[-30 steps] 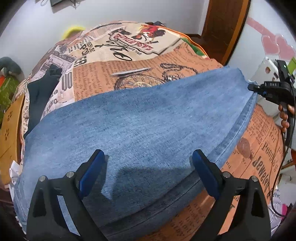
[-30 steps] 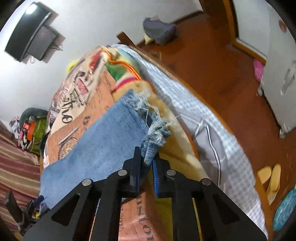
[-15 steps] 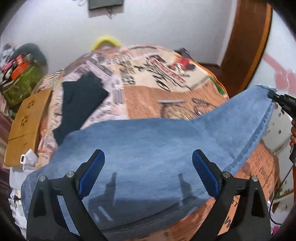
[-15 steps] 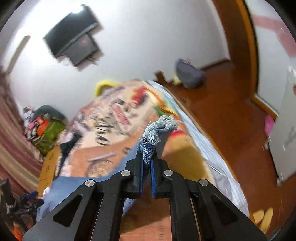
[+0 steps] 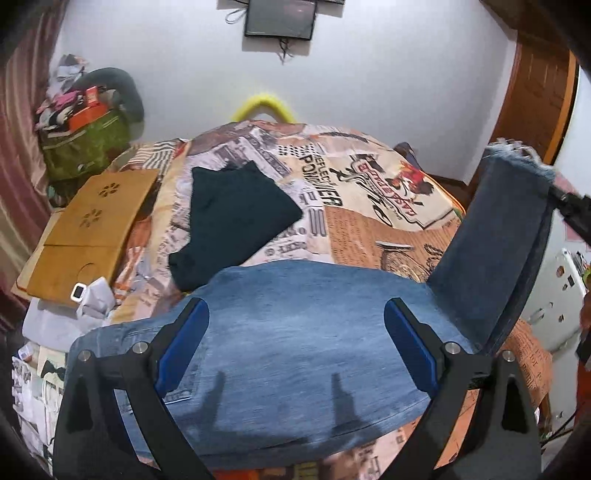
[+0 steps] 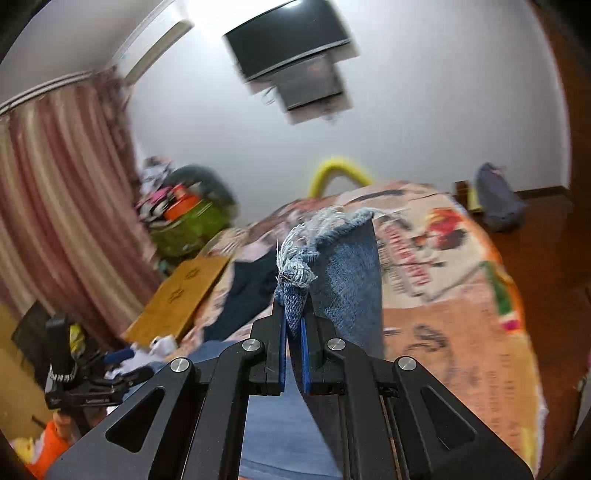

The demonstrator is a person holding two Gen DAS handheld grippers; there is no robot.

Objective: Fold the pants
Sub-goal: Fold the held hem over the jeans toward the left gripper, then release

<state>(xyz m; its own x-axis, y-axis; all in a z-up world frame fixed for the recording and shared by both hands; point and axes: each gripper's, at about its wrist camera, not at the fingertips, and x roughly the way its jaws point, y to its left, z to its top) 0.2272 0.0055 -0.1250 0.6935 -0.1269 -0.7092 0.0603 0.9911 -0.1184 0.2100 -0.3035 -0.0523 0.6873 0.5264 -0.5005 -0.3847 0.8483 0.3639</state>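
The right tongs [image 6: 293, 334] clench the frayed hem of the jeans [image 5: 295, 332], lifted off the bed [image 5: 369, 229]; the left tongs [image 5: 295, 347] gape, released; their fingertips are cut off.

The left wrist camera looked forward and down between its own fingers [image 5: 177, 350], close over the jeans [image 5: 295, 339] on the bed [image 5: 369, 236], facing the far wall with the TV [image 5: 280, 16]. The right wrist camera looked less steeply along its fingers [image 6: 282, 343] from the bed's other side. Both views shared the jeans, bed, TV and board [image 5: 92, 225].
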